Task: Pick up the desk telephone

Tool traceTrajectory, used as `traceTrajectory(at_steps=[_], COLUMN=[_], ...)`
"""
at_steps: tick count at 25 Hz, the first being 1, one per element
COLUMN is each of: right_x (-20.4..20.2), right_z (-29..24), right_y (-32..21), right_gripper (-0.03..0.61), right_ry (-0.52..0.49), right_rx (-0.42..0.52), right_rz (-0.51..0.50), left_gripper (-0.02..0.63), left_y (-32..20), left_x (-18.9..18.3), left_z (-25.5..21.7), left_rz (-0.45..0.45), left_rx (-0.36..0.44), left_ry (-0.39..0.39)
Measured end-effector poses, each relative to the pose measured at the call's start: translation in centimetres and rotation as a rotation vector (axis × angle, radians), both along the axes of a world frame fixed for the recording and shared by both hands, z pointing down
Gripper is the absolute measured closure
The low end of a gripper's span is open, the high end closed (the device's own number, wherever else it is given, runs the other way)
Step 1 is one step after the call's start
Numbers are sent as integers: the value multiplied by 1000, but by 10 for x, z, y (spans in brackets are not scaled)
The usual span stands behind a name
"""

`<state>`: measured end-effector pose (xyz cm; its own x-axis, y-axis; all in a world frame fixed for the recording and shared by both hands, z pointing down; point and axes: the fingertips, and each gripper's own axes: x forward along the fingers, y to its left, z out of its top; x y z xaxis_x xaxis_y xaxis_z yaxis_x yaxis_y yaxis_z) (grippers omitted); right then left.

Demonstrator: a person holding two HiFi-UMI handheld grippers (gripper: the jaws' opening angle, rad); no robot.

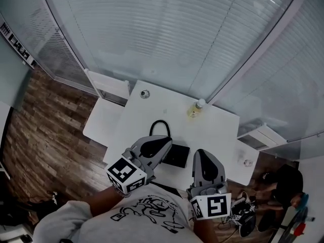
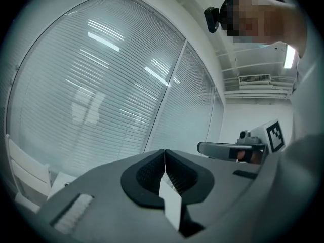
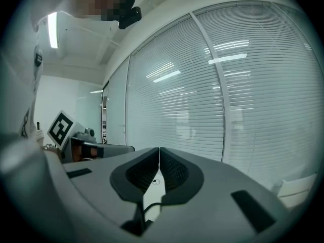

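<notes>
The black desk telephone (image 1: 177,156) lies on the white table (image 1: 212,130), near its front edge, with its black cord (image 1: 158,123) looping away behind it. My left gripper (image 1: 166,142) hovers over the phone's left part and hides it, jaws shut and empty. My right gripper (image 1: 201,154) hangs just right of the phone, also shut with nothing in it. In the left gripper view the jaws (image 2: 164,154) meet in a thin line. The right gripper view shows the same at its tips (image 3: 159,152), with a bit of cord (image 3: 152,206) below them.
A small bottle (image 1: 195,109) stands at the table's far side, and a small round thing (image 1: 145,93) lies at its far left corner. A lower white surface (image 1: 101,120) adjoins the table on the left. Glass walls with blinds (image 1: 167,34) rise behind. Bags lie on the floor at right (image 1: 283,186).
</notes>
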<state>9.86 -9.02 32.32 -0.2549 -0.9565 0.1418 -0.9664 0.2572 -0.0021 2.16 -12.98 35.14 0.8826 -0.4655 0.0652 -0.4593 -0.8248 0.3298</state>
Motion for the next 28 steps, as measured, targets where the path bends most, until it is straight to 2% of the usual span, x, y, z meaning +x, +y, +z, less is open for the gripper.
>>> traceTrajectory(at_steps=[6,10,12,16,21,28], right_x=[15,21,22,25,32,45], right_z=[15,43,61,103,166,244], right_y=[-4,-8,-10,-12,-9,-1], right_gripper=[574,560,502,464,440,410], right_ry=[-54,-96,-107,-115,-139,-120], right_rx=[-36,-113,-160,-242,-354,-497], right_rz=[-13,-29,-42,-45,-40,-22], left_gripper=[607,584,549,521,492,457], left_y=[-5,-8,-10,-16,-14,-2], left_x=[9,9,8,5,-4,-17], left_z=[24,56,77,125,193,277], left_rz=[3,3,-2,-16,-21,-18], left_rx=[-50,-124,-176,-254,-370,-545], left_ry=[-33,-65,-85,-148,-223,-276])
